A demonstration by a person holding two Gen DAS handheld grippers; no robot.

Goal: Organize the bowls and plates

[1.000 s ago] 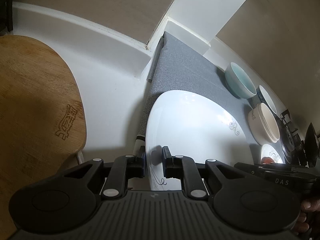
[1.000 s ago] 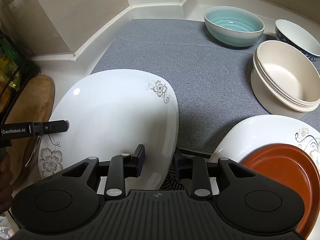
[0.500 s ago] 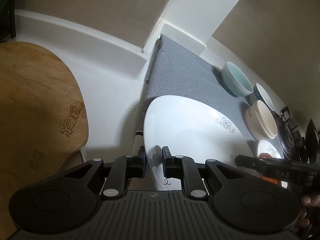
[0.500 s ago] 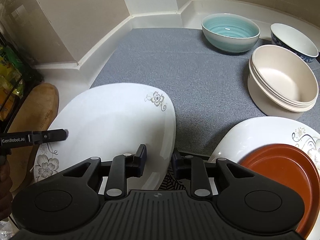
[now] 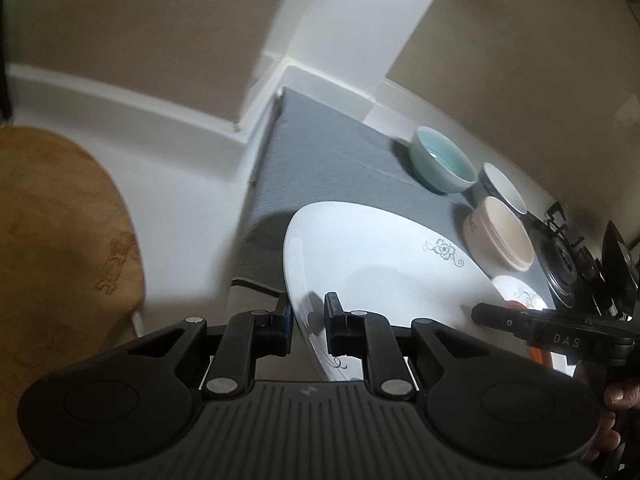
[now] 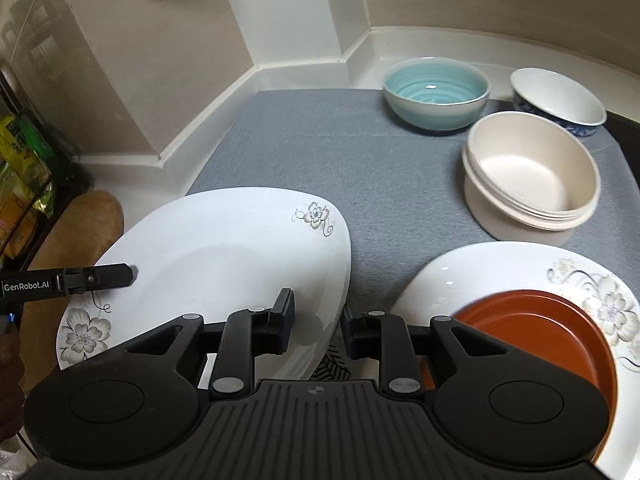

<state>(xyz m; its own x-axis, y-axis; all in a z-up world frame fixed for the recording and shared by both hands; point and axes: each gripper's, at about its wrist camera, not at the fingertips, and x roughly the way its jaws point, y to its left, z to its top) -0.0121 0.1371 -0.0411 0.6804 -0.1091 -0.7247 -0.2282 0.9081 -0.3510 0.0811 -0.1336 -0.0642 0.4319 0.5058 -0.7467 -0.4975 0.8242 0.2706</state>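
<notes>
A large white square plate with grey flowers (image 6: 216, 264) is held off the counter by both grippers. My left gripper (image 5: 308, 320) is shut on its left rim. My right gripper (image 6: 318, 326) is shut on its right rim. The plate also shows in the left wrist view (image 5: 380, 272). To the right, a second white flowered plate (image 6: 500, 268) lies on the grey mat (image 6: 360, 160) with stacked red-brown plates (image 6: 536, 336) on it. A stack of cream bowls (image 6: 532, 176), a teal bowl (image 6: 436, 92) and a blue-and-white bowl (image 6: 560, 100) stand farther back.
A wooden cutting board (image 5: 60, 248) lies on the white counter to the left. Walls and a white corner ledge (image 6: 304, 64) close the back. A gas stove burner (image 5: 568, 264) is at the far right. A rack with green packets (image 6: 24, 168) stands at the left.
Both grippers have lifted the white plate and drawn it back toward me. The bowls and the other plate have not moved.
</notes>
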